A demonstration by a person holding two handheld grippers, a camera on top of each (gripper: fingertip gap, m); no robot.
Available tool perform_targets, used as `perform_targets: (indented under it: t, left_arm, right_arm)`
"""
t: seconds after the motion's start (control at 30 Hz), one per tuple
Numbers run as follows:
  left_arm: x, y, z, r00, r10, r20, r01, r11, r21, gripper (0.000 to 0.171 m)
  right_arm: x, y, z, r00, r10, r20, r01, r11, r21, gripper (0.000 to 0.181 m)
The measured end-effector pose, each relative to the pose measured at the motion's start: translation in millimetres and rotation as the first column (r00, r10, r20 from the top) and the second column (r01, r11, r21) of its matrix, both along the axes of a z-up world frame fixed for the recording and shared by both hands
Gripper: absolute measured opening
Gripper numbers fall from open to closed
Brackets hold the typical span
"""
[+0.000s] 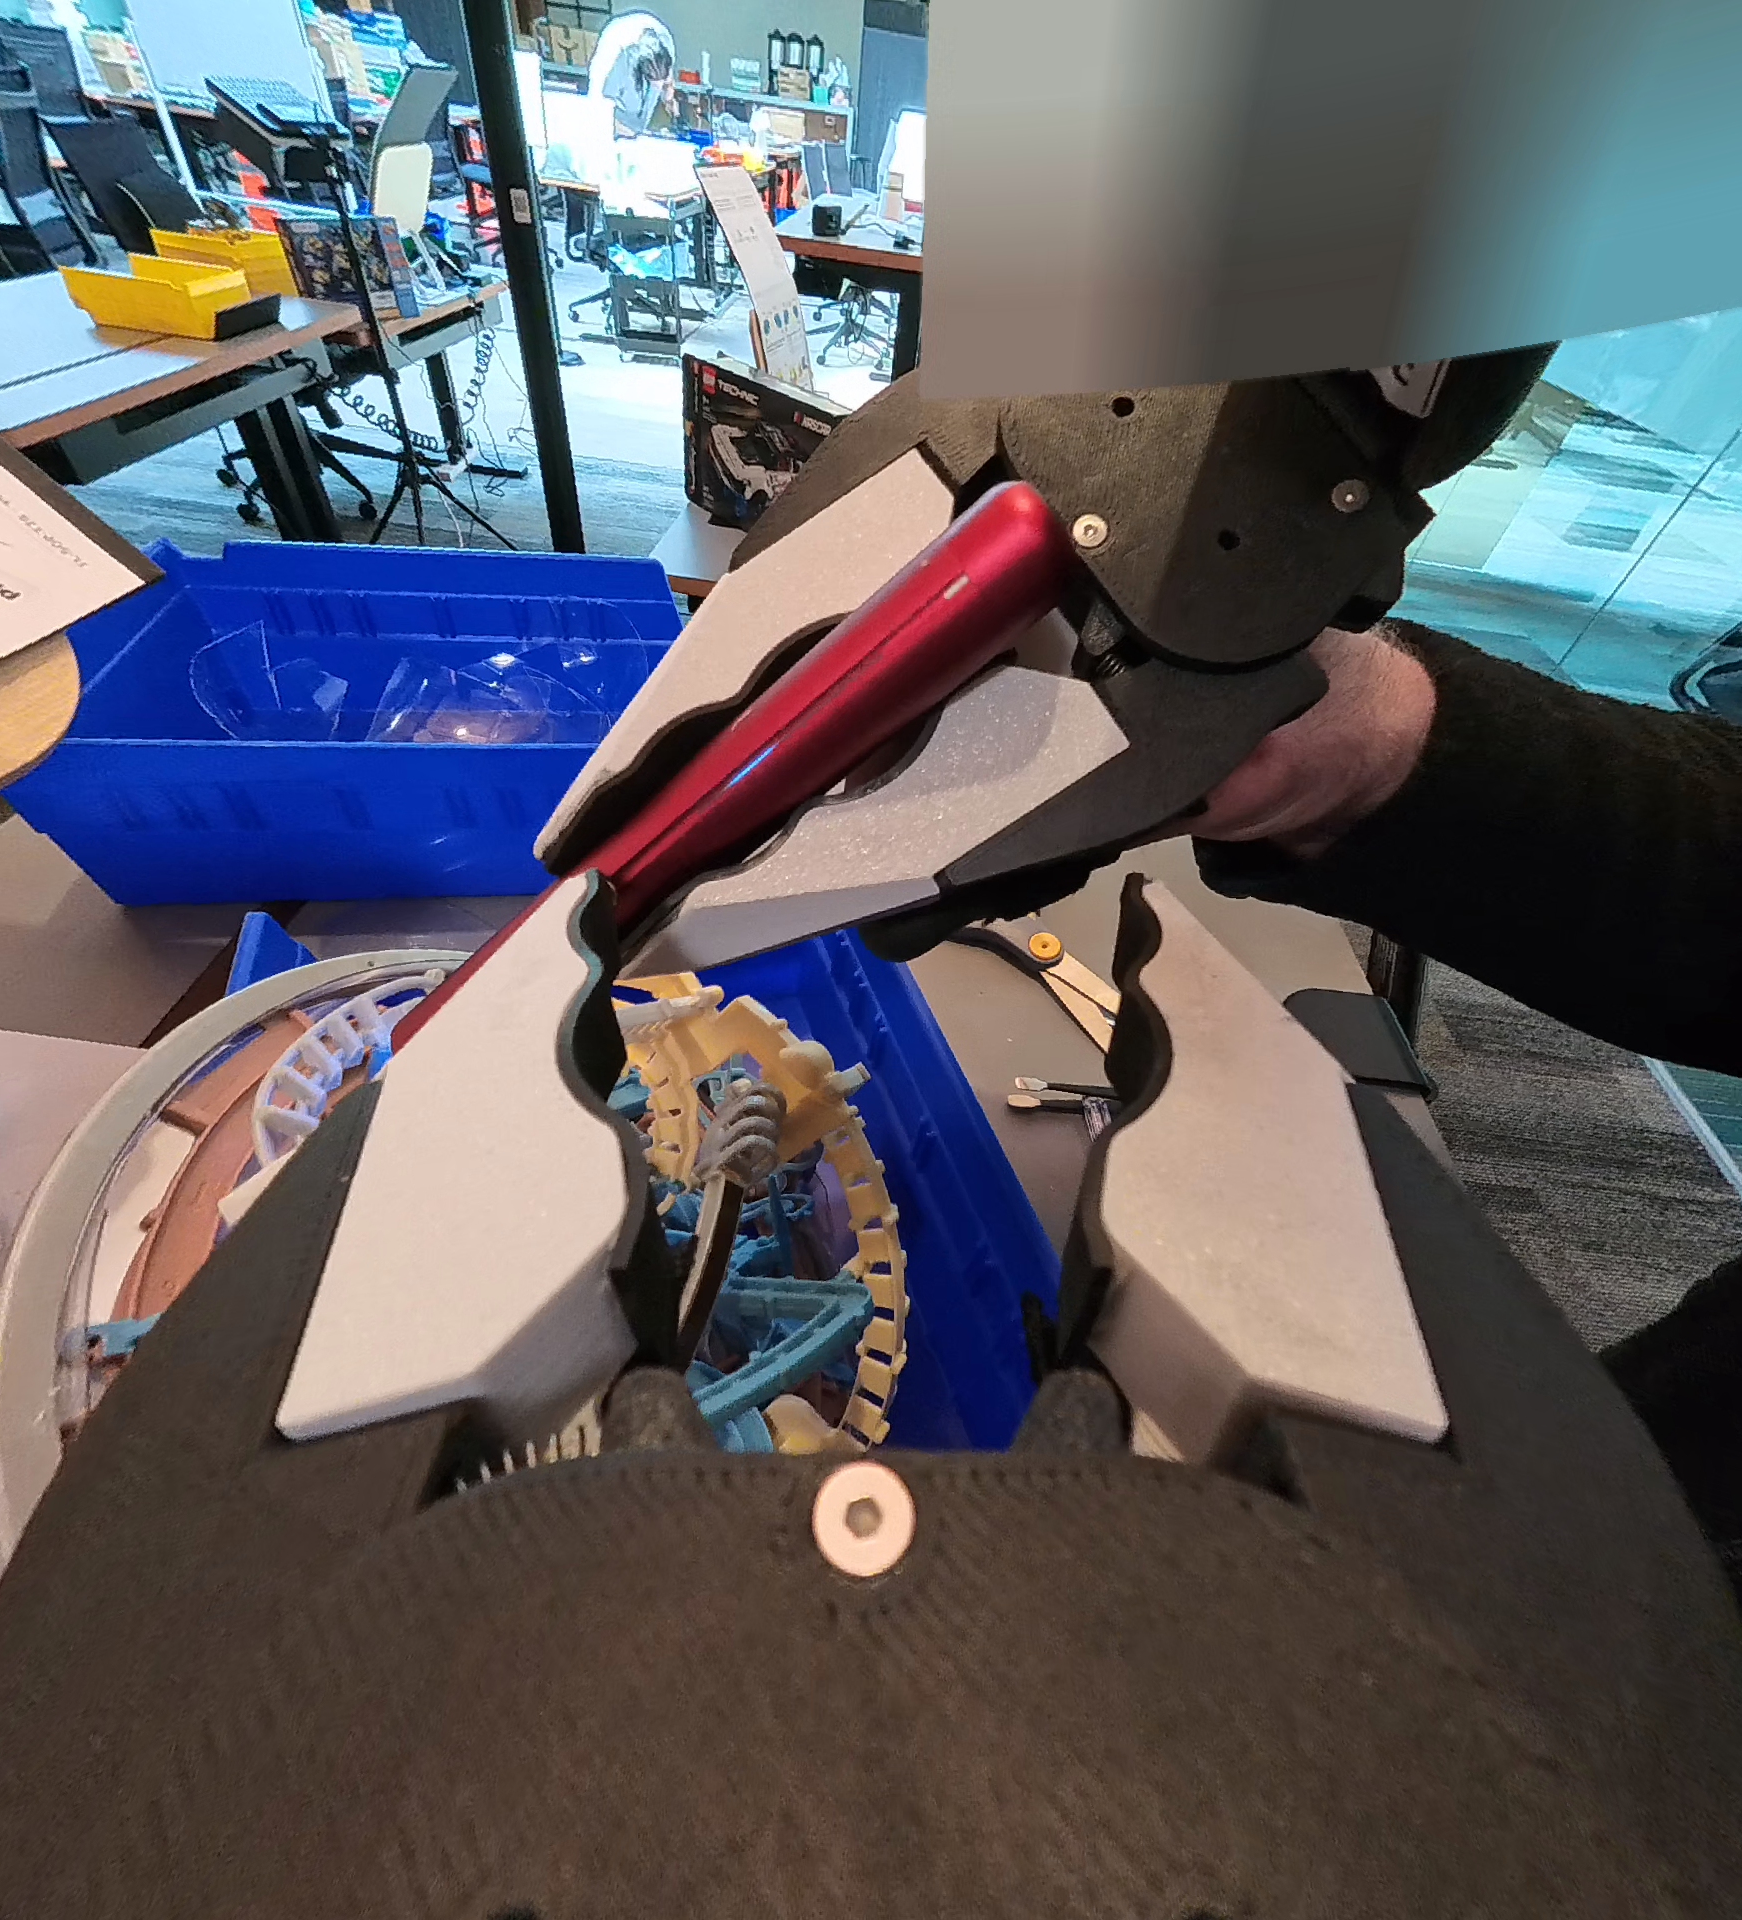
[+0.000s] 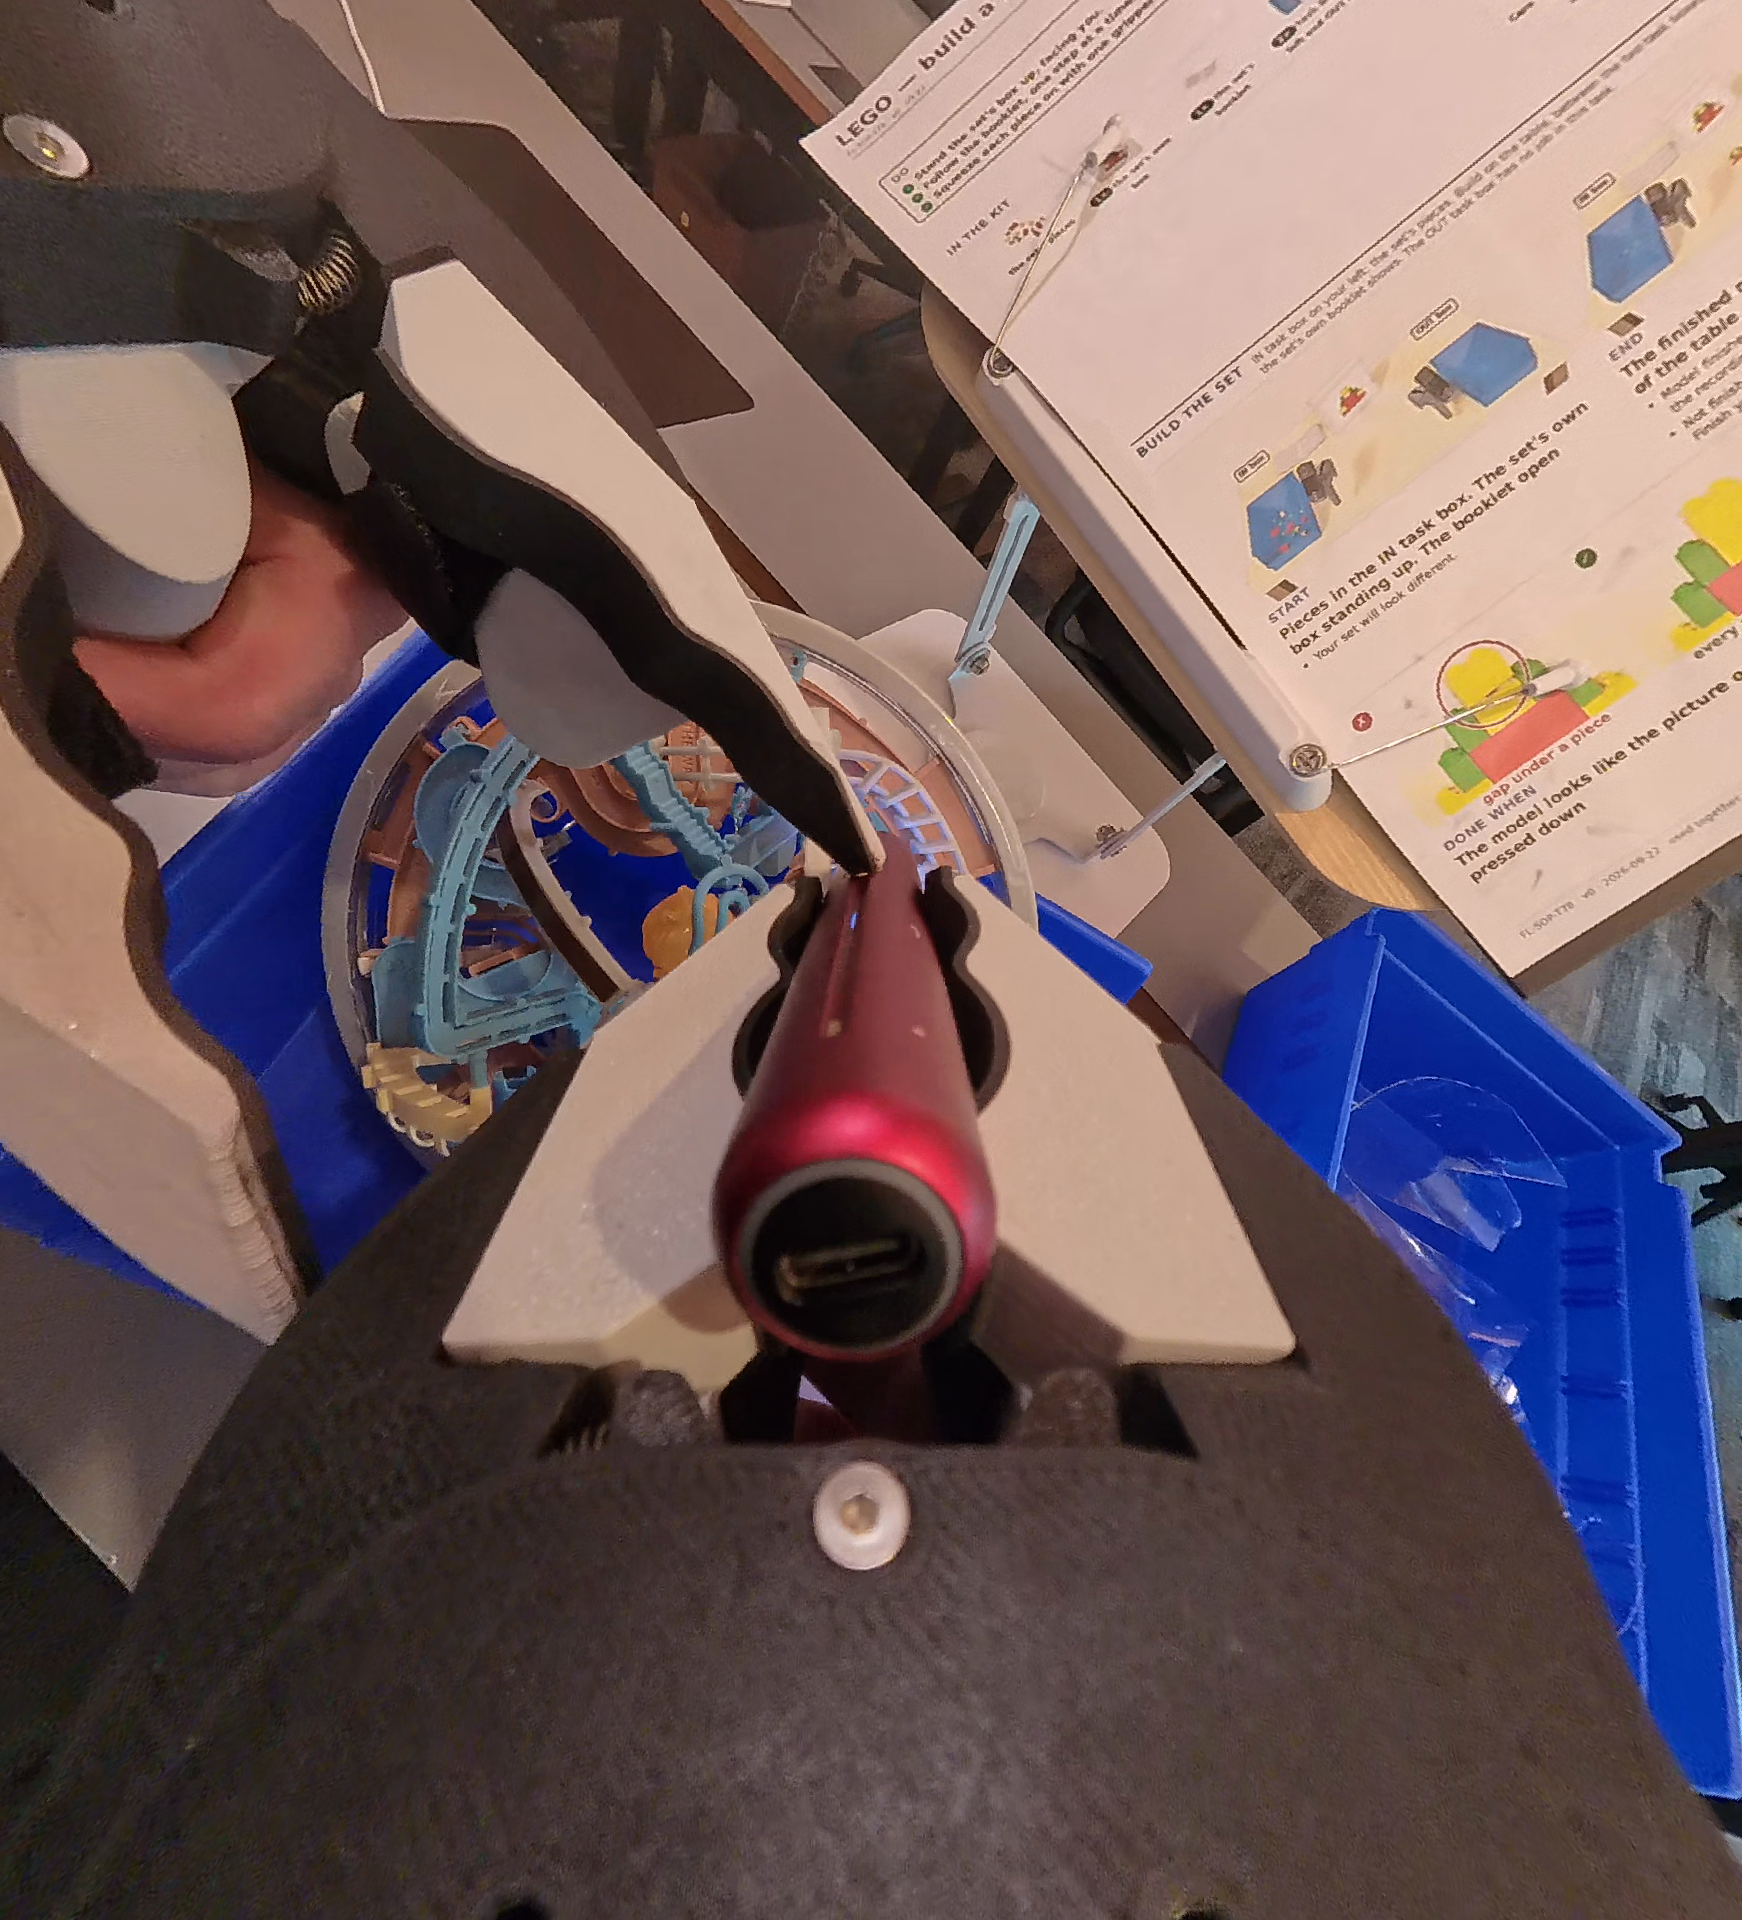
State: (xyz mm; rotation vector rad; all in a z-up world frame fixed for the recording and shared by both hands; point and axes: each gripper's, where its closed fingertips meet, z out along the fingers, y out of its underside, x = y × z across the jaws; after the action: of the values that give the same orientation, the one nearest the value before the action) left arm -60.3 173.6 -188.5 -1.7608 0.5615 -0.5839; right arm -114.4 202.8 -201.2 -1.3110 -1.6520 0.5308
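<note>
Right tongs (image 2: pixel 872 883) clamp red tool (image 2: pixel 862 1049) lengthwise.

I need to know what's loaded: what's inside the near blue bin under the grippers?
The near blue bin holds a round clear-domed maze of blue, cream and brown tracks. Both grippers cover parts of it, so the bin floor is mostly hidden.
</note>
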Motion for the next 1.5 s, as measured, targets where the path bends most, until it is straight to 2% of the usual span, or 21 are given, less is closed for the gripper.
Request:
perform_targets:
  t: [1.5]
  left_arm:
    - [2.7,-4.3,1.0,1.000,0.012,-0.017,-0.011,1.000,0.018,0.095]
  right_arm:
    - [0.6,-3.3,1.4,1.000,-0.008,-0.006,0.008,1.000,0.013,0.020]
